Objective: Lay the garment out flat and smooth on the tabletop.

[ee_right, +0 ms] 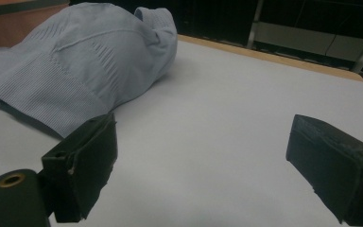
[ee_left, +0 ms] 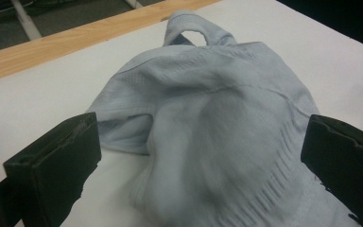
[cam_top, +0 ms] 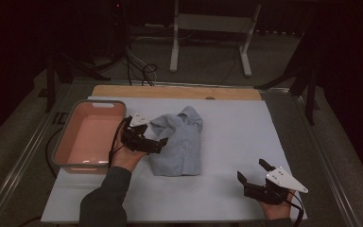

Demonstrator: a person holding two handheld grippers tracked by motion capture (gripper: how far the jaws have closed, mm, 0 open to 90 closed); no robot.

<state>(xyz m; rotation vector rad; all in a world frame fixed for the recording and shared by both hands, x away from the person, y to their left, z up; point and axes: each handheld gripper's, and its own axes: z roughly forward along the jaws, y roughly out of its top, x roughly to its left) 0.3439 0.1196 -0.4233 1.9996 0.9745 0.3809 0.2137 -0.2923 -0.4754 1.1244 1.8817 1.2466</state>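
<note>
Pale blue garment (cam_top: 179,142) lies crumpled mid-table on the white mat (cam_top: 236,132), just right of the pink tub (cam_top: 92,132). Left gripper (cam_top: 158,142) at its left edge, jaws spread around the cloth. Right gripper (cam_top: 251,172) well apart near the front, jaws spread, holding nothing.
</note>
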